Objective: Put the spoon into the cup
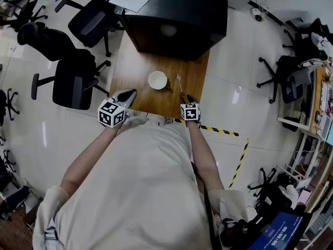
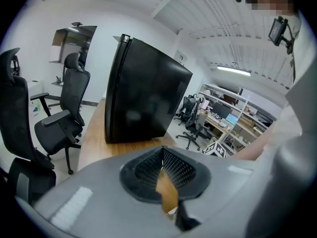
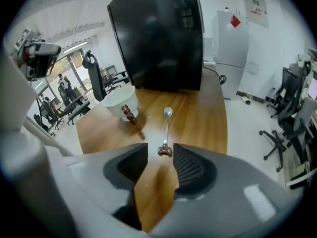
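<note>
A white cup (image 1: 157, 80) stands near the middle of the wooden table (image 1: 132, 61), and the right gripper view shows the cup (image 3: 118, 101) with a brown beaded handle. A metal spoon (image 1: 179, 82) lies flat just right of it, bowl pointing away from me. My right gripper (image 1: 191, 99) is open at the near end of the spoon (image 3: 167, 125). The brown knob of the spoon's handle lies at the gap between the tips of this right gripper (image 3: 161, 152). My left gripper (image 1: 128, 95) hovers at the table's near left, shut and empty. In its own view the left gripper (image 2: 162, 157) shows neither cup nor spoon.
A large black box (image 1: 177, 14) fills the far half of the table, just behind the cup. Black office chairs (image 1: 73, 82) stand left of the table. Yellow-black floor tape (image 1: 223, 132) runs on the right. The table's near edge is under my grippers.
</note>
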